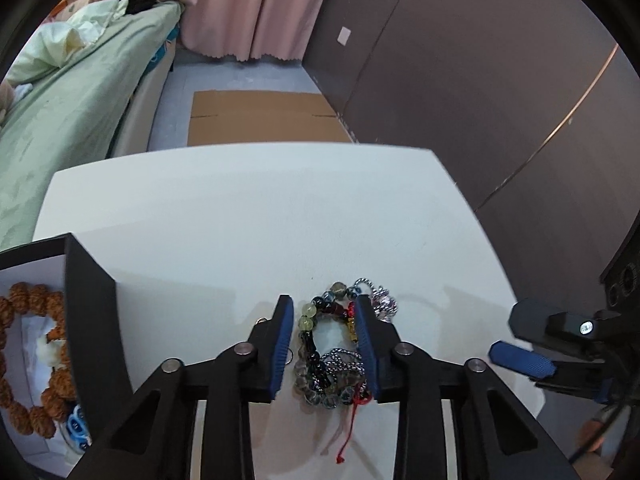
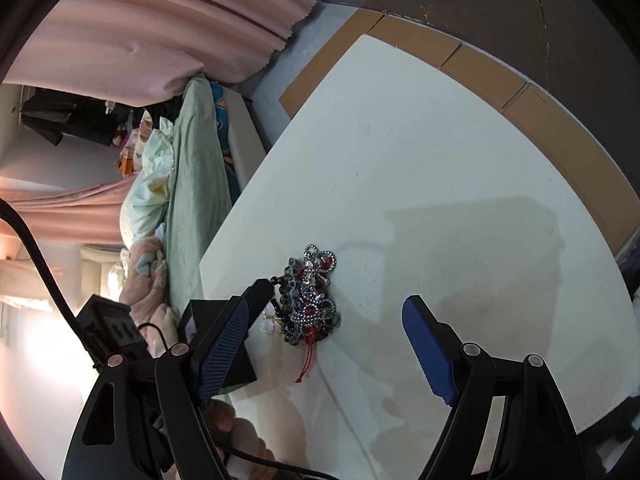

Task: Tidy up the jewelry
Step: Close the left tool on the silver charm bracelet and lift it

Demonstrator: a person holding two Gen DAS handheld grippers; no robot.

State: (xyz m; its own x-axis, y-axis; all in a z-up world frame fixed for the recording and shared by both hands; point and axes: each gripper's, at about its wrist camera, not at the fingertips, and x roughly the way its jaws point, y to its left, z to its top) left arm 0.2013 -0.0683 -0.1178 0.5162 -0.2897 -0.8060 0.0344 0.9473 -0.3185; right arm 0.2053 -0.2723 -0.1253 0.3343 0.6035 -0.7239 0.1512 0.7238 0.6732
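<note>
Two claws over one tabletop (image 1: 240,208): left claw (image 1: 324,344) pinching one bead pile (image 1: 332,360), right claw (image 2: 324,348) spread.

Home bedroom, bed (image 1: 68,120) with rumpled bedding, pink curtain (image 1: 248,4)

Right gripper (image 2: 332,354) at bottom of frame, jaws wide apart, nothing between them. Tangled pile of beaded bracelets (image 2: 310,298) with red cord lies on white surface (image 2: 440,168), centre frame. Left gripper (image 2: 256,296) tip touches pile's left edge. Bed (image 2: 192,200) and pink curtain (image 2: 160,32) upper left.
</note>
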